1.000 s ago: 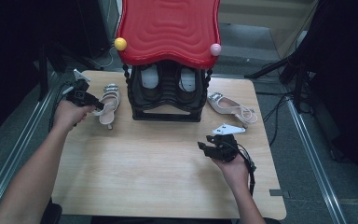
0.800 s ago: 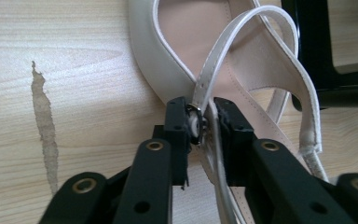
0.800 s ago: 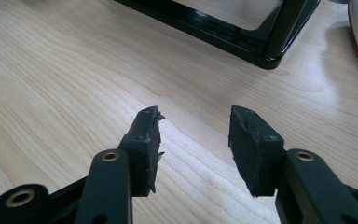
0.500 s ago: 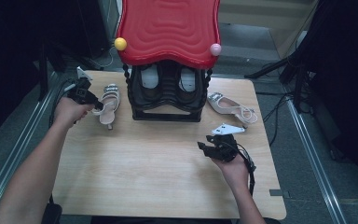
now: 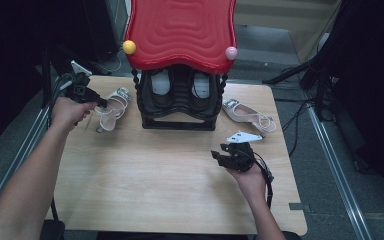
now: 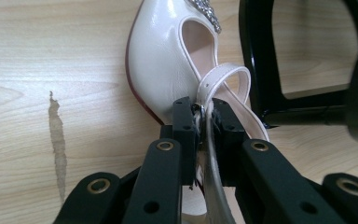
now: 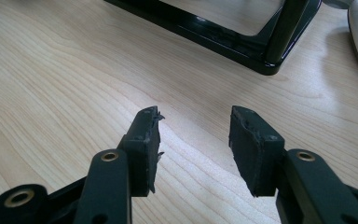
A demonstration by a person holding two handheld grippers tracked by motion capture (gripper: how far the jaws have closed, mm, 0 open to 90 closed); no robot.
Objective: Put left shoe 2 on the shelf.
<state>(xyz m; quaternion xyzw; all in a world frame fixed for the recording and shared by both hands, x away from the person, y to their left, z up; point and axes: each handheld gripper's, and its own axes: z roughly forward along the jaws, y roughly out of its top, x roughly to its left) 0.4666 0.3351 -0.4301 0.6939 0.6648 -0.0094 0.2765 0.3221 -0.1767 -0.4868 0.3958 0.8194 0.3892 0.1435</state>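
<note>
High view: at five o'clock the right gripper (image 5: 230, 155) hovers with jaws apart and empty, unmoved since a second ago. At ten o'clock the left gripper (image 5: 101, 103) stays clamped on the white sandal (image 6: 168, 60) beside the black shoe rack (image 5: 177, 107); likely about to lift it.

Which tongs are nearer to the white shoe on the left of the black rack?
Left. The left tongs are shut on the strap of that white shoe. The right tongs hover open on the far side of the black rack, apart from it.
</note>
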